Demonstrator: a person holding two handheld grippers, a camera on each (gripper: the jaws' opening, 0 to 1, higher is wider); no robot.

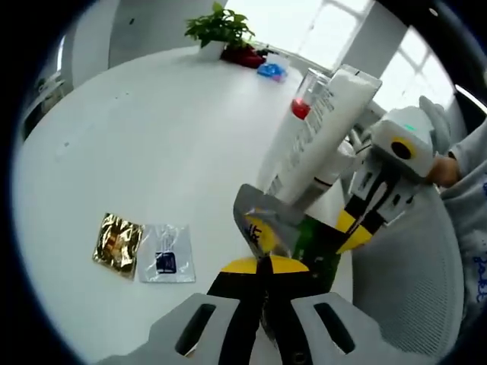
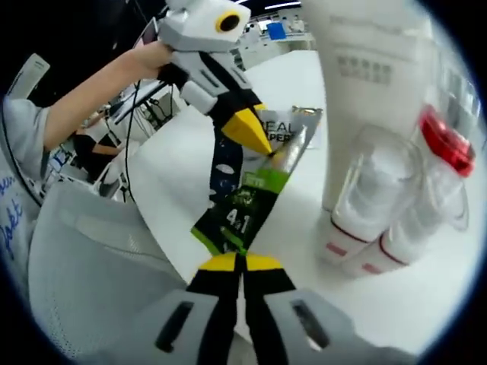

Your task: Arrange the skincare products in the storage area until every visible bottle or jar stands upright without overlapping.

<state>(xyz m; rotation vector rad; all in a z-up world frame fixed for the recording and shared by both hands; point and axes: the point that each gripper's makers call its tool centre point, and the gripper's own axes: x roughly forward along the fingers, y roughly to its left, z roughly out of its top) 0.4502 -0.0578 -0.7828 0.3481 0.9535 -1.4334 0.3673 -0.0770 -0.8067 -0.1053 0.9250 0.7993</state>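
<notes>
Both tongs, left [image 1: 262, 268] and right [image 2: 242, 266], pinch shut on opposite ends of one glossy green-and-silver sachet [image 2: 251, 194] held above the smooth white table [image 1: 152, 137], beside a tall white tube [image 1: 319, 133] and clear-capped bottles [image 2: 373, 201].

1. White round worktop [image 1: 152, 129], mostly bare.
2. Gold foil sachet [image 1: 118, 243] lying flat on it, touching a clear sachet with dark blue print [image 1: 166, 262] beside it.
3. Green potted plant [image 1: 219, 29] at far edge; red item [image 1: 245, 55] and blue packet [image 1: 272, 71] next to it.
4. Grey mesh chair [image 2: 91, 258] beside the worktop.
</notes>
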